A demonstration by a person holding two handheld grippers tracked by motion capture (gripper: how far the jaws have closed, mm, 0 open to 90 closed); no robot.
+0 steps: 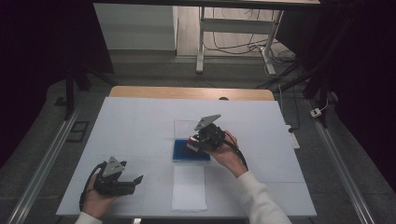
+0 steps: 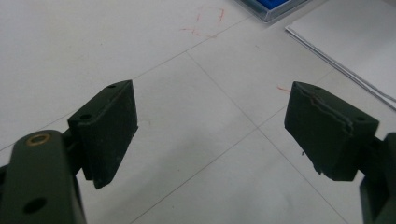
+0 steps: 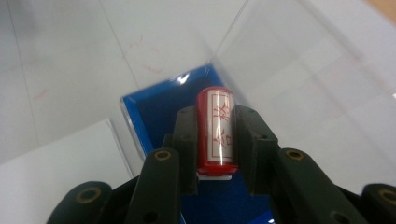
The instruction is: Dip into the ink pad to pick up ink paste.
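I've got the red stamp (image 3: pixel 215 130) pinched squarely between the pads of my right gripper (image 3: pixel 215 140), lying along the jaws with its white label facing up, and it sits just above the blue ink pad (image 3: pixel 161 109) in its clear open case (image 3: pixel 280 60). In the high view my right hand (image 1: pixel 226 151) is angled in from the right with the gripper tilted down over the pad, while my left gripper (image 1: pixel 119 179) rests low near the table's (image 1: pixel 140 121) front-left, jaws spread wide over bare surface, beside the white paper sheet (image 1: pixel 189 189).
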